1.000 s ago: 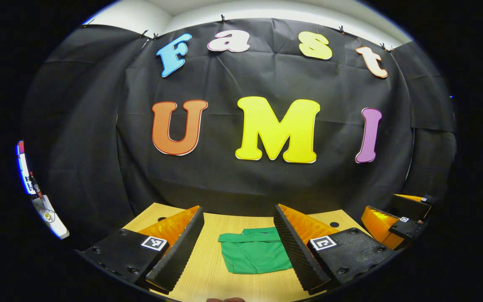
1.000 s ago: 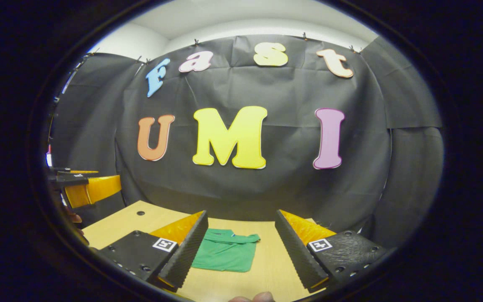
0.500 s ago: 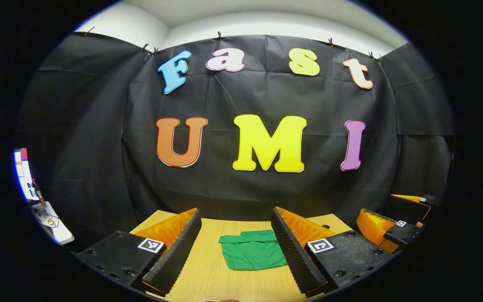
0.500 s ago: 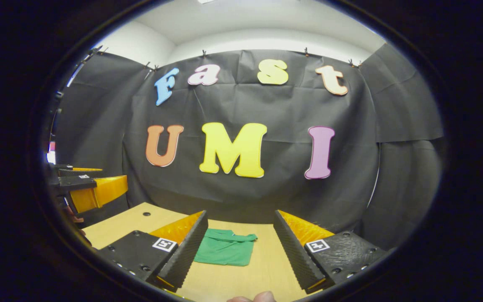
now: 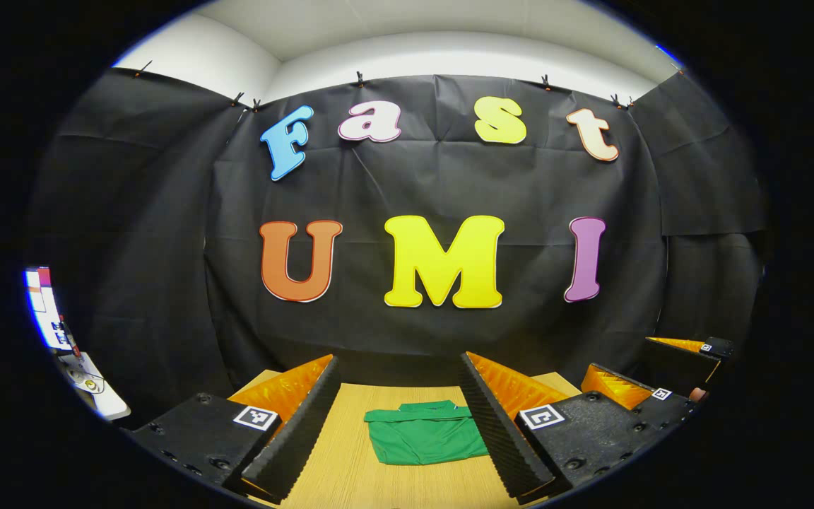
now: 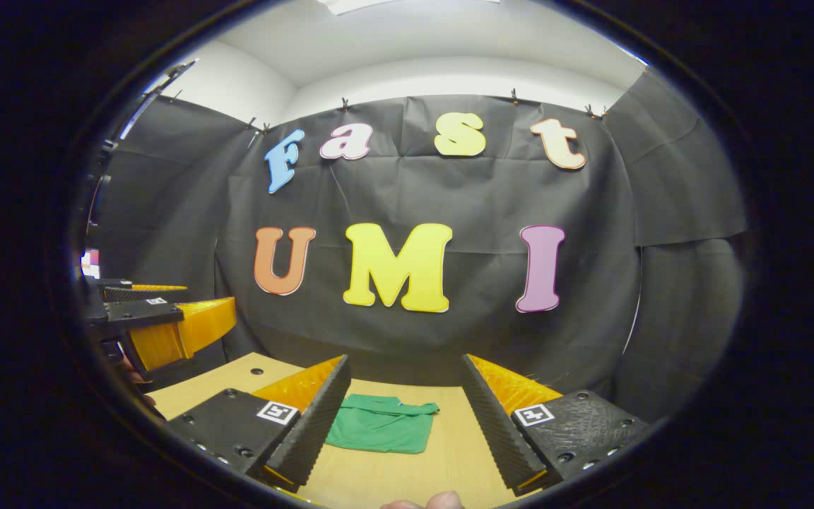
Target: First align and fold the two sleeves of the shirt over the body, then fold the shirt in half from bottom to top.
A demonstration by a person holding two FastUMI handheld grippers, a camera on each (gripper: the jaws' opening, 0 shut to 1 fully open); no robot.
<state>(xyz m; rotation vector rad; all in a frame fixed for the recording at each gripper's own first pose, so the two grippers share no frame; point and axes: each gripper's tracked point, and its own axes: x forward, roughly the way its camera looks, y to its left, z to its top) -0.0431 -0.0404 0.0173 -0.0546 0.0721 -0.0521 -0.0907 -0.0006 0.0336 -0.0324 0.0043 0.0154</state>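
Fingers point(image 5: 294, 431) of the left gripper point(image 5: 393, 431) and fingers point(image 6: 311, 424) of the right gripper point(image 6: 396, 424) spread wide, released, grasping nothing, raised above the wooden worktop point(image 6: 386, 474). Green shirt point(image 5: 425, 442), folded into a compact rectangle, flat on worktop beyond the fingertips, near the far edge.

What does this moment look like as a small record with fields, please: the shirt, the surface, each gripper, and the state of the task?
shirt: green fabric shirt, folded into a compact rectangle, lying flat
surface: light wooden table, shirt resting on it
left gripper: open, raised above the table, holding nothing
right gripper: open, raised above the table, holding nothing
contact: neither gripper touches the shirt
task state: the folds appear done, judging by the shirt's shape
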